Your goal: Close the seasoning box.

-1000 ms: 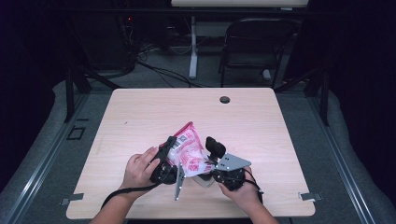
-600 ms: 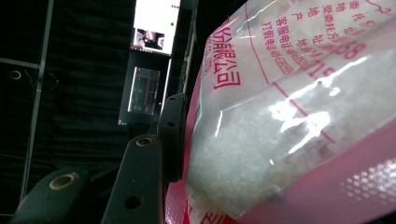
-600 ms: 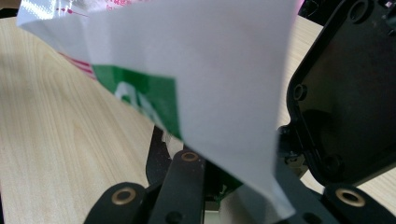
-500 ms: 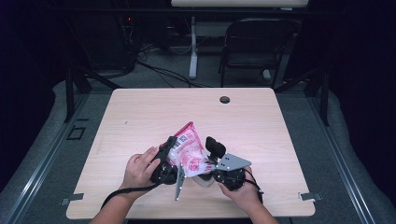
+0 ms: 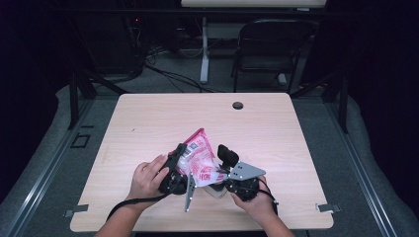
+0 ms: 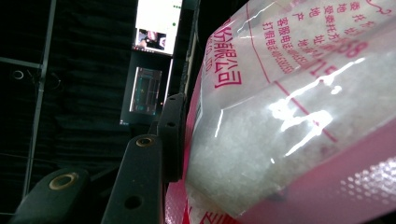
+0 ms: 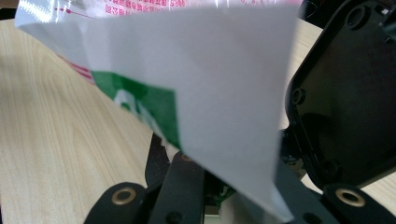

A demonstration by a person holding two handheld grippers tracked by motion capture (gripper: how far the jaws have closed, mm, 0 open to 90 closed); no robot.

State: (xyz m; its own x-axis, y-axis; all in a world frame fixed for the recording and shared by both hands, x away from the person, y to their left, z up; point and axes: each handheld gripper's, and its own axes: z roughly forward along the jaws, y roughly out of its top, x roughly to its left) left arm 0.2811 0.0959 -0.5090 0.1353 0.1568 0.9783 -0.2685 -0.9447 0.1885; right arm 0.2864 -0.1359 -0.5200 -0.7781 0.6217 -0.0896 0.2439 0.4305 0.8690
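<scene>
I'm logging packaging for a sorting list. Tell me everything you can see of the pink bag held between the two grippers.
The pink bag is a glossy plastic pouch with pink borders, pink printed text and a clear window showing white granules. It is lifted off the table, tilted with one corner up. The left gripper clamps one side, a black jaw pressed flat against the film. The right gripper is shut on a white and green part at its other edge.

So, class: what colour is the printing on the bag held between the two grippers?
Pink-red, on the clear bag of white granules; the left gripper view shows it best.
</scene>
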